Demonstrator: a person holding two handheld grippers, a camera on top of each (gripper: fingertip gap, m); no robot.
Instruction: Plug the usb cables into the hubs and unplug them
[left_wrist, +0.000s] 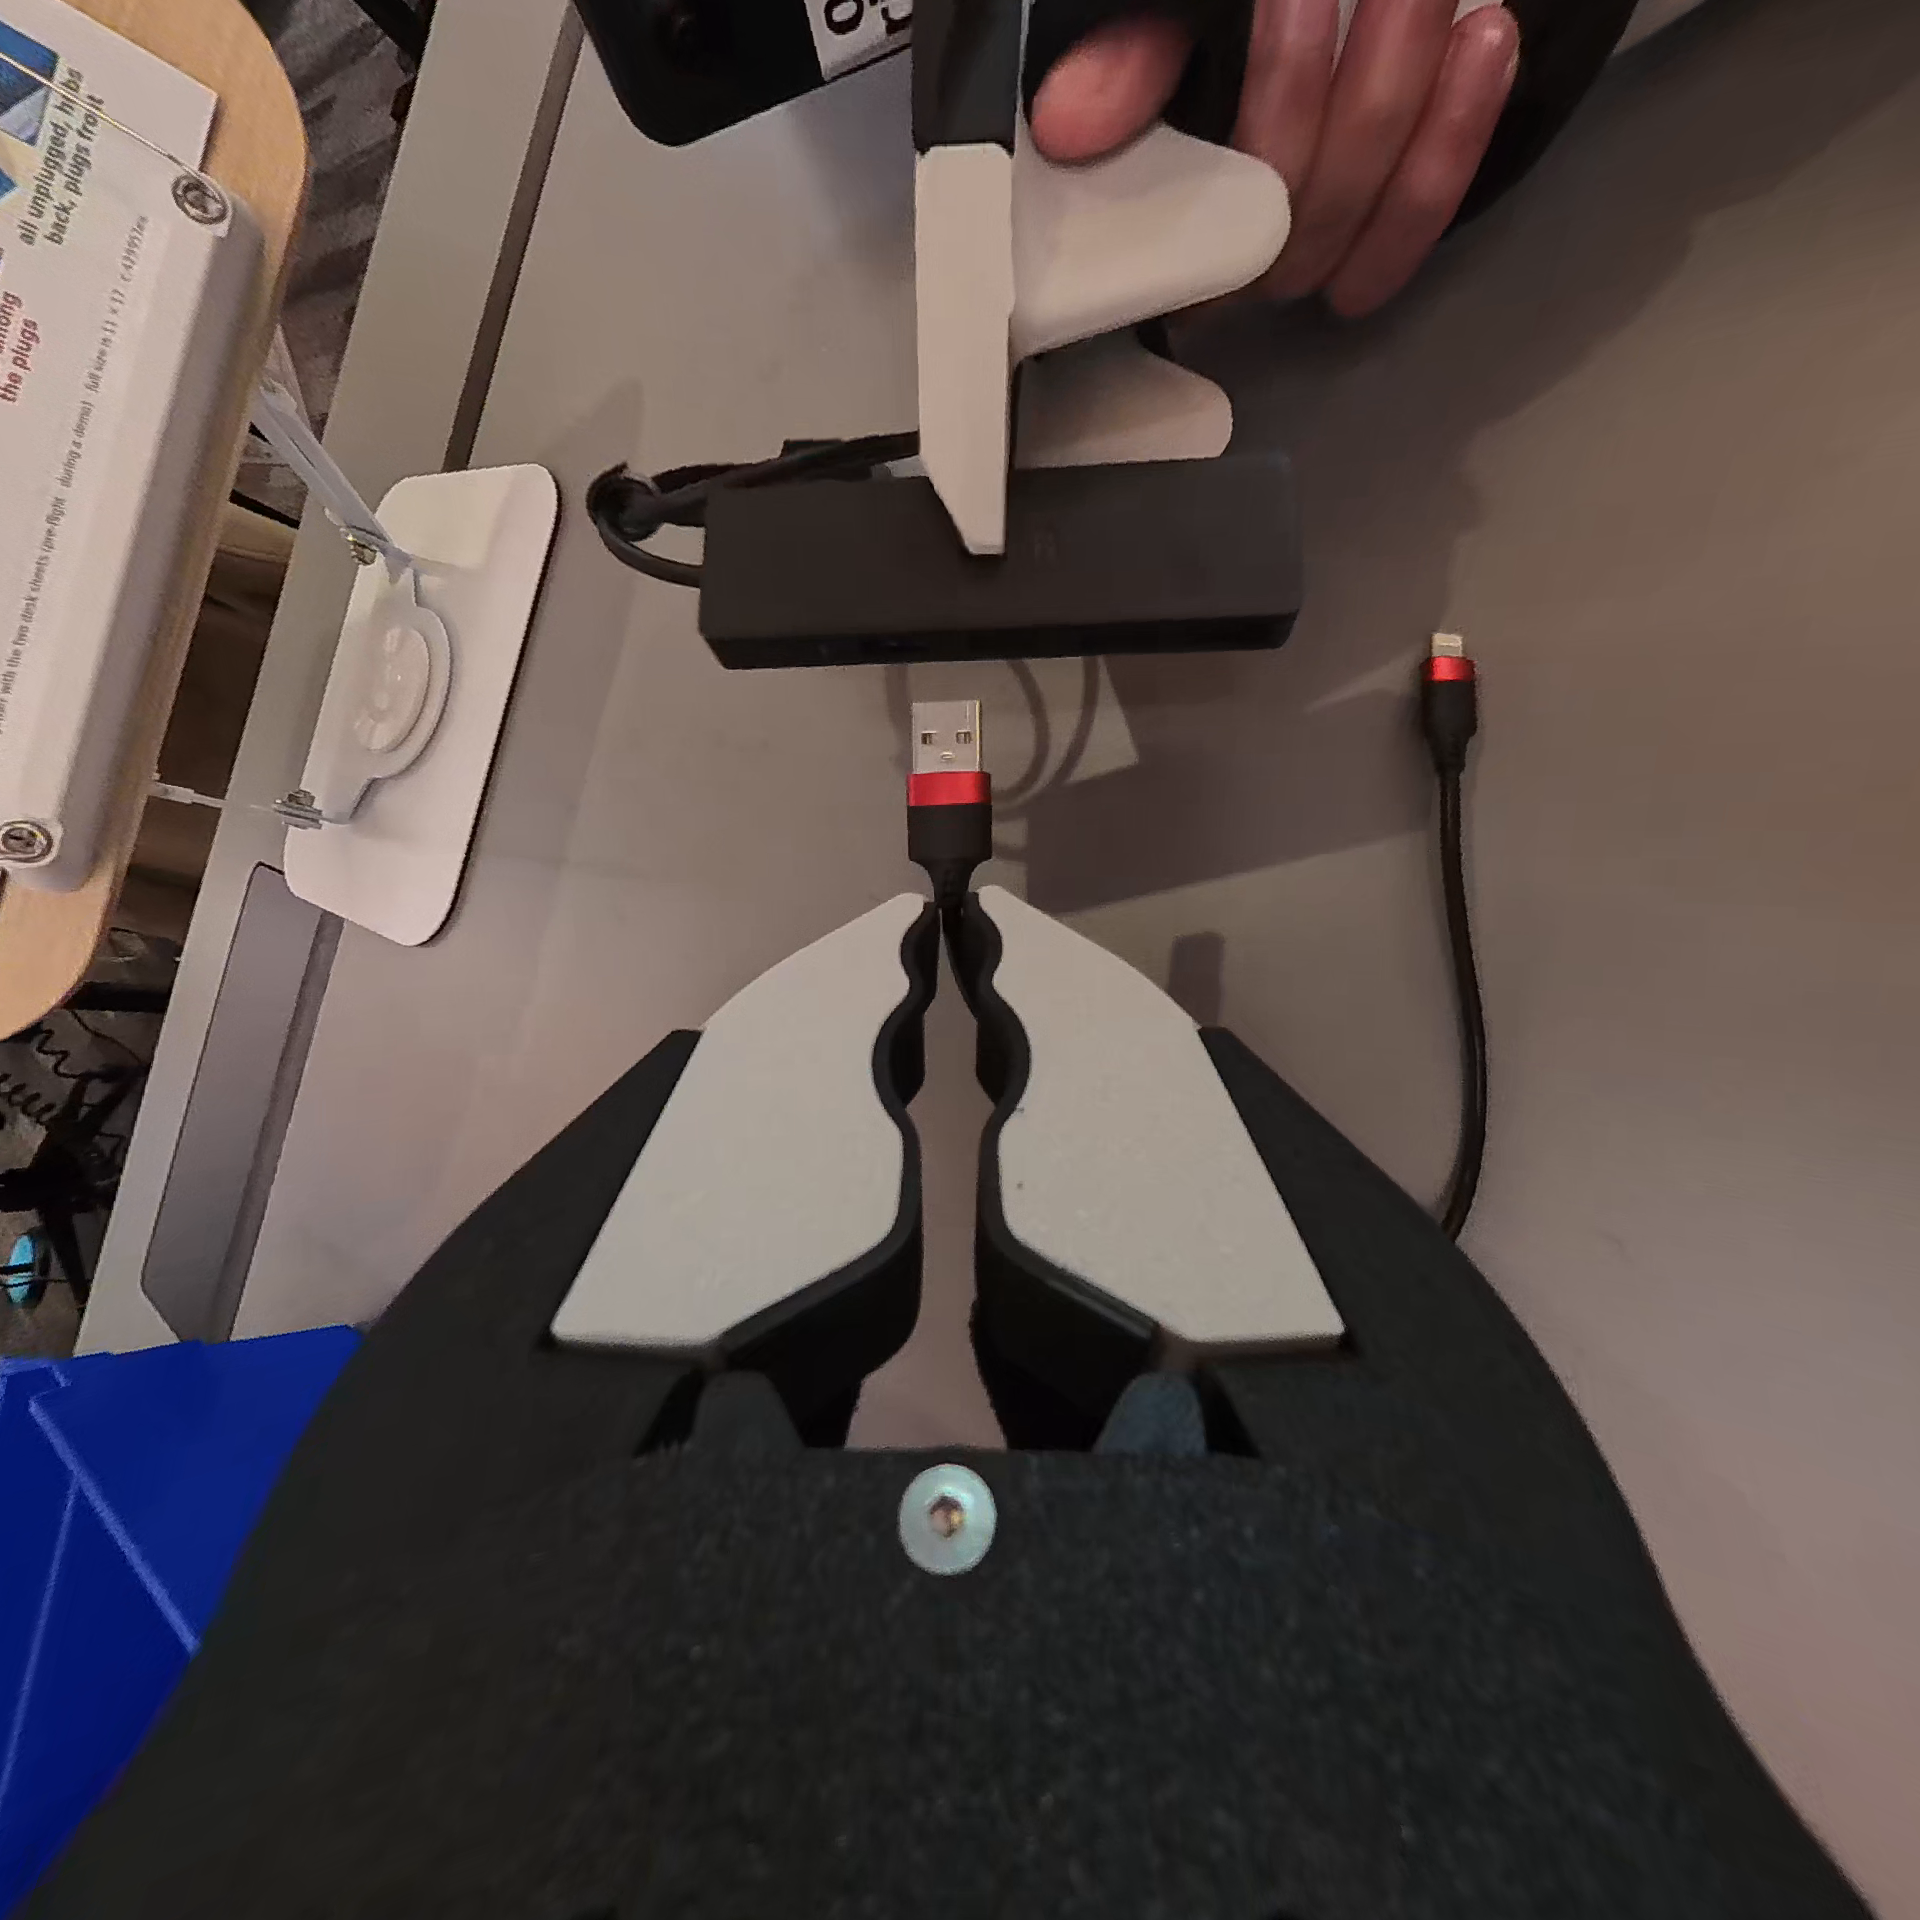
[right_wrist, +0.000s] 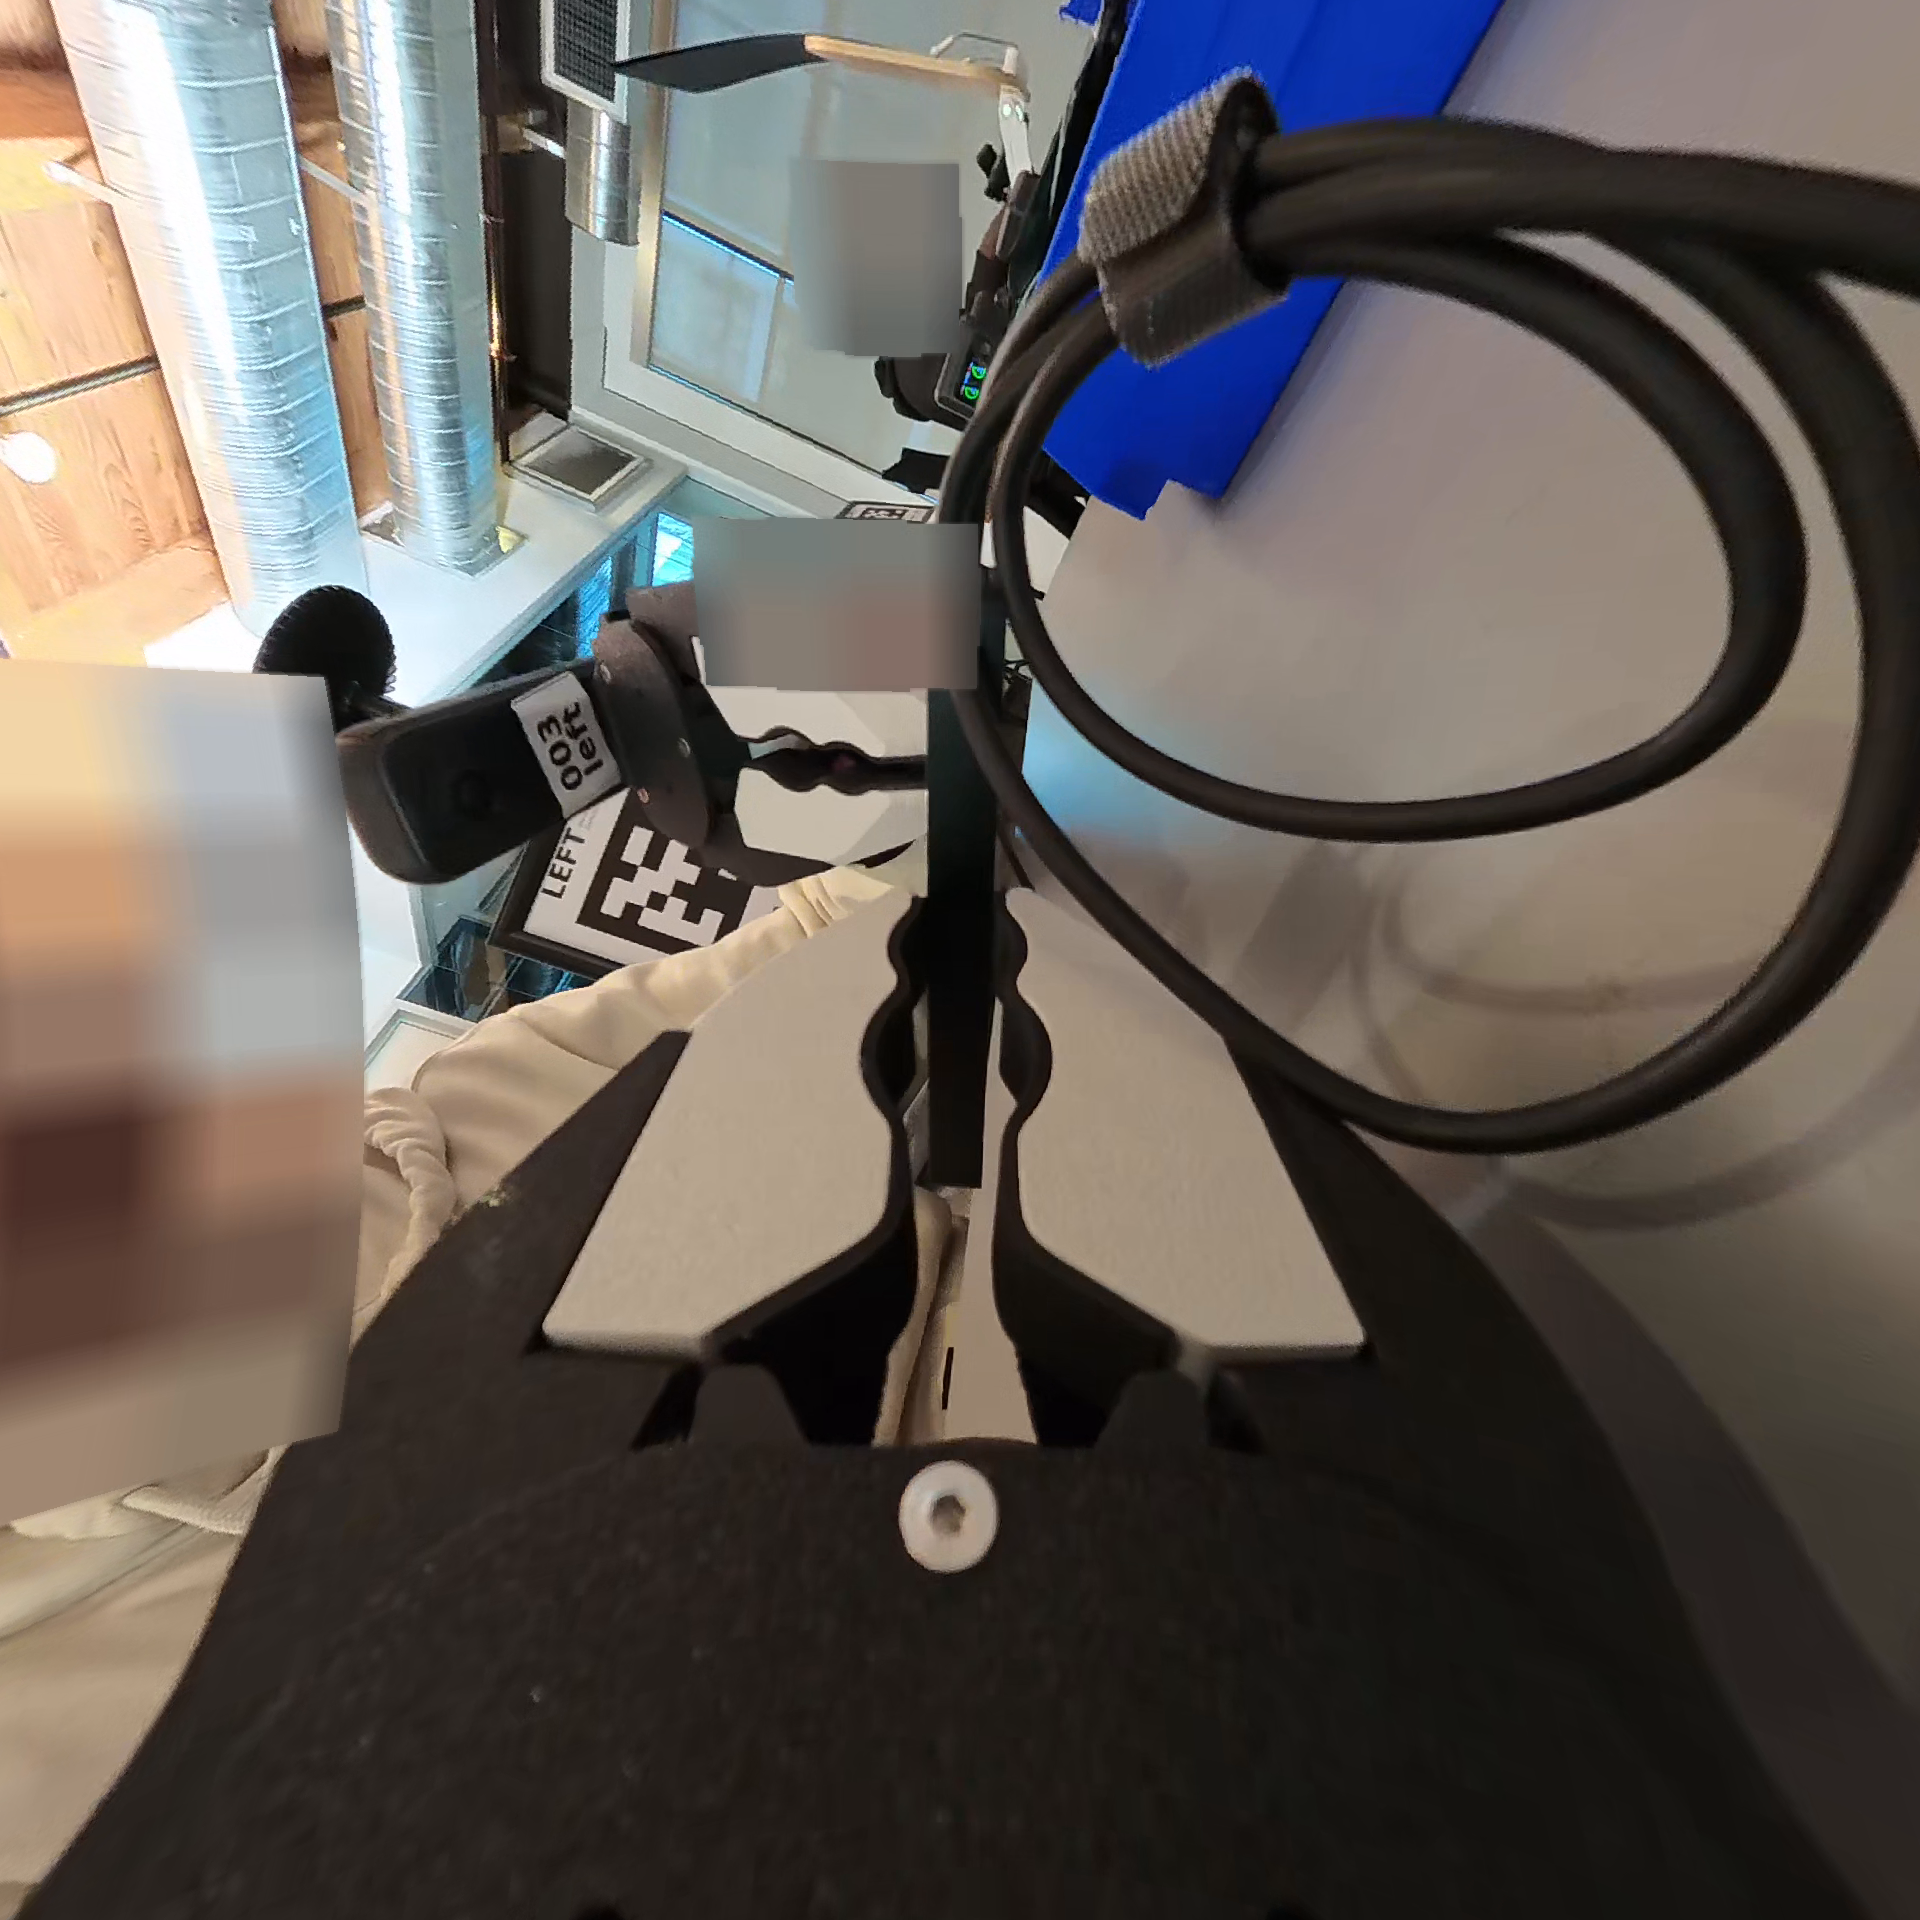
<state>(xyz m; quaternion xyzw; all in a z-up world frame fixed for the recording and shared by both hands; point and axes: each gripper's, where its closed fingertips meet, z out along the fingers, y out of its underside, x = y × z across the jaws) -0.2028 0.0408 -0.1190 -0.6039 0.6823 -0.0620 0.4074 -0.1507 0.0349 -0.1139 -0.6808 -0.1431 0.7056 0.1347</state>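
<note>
My left gripper (left_wrist: 951, 902) is shut on a black cable with a red-collared USB plug (left_wrist: 948, 750). The plug's metal tip points at the front ports of a black USB hub (left_wrist: 1143, 582) and stands a short gap from it. My right gripper (right_wrist: 958, 914) is shut on the hub (right_wrist: 954, 997), clamping it edge-on from above; in the left wrist view its white fingers (left_wrist: 966, 416) press down on the hub's top. The hub's own black cable (right_wrist: 1558, 810) loops beside it, bound by a grey strap (right_wrist: 1174, 218). The cable's other small red-collared plug (left_wrist: 1447, 665) lies on the table to the right.
A grey table (left_wrist: 1662, 935) carries everything. A white pad with a metal bracket (left_wrist: 416, 707) and a printed sign in a clear stand (left_wrist: 94, 499) are at the left edge. A blue bin (left_wrist: 125, 1558) is at lower left. A person's hand (left_wrist: 1351, 125) holds the right gripper.
</note>
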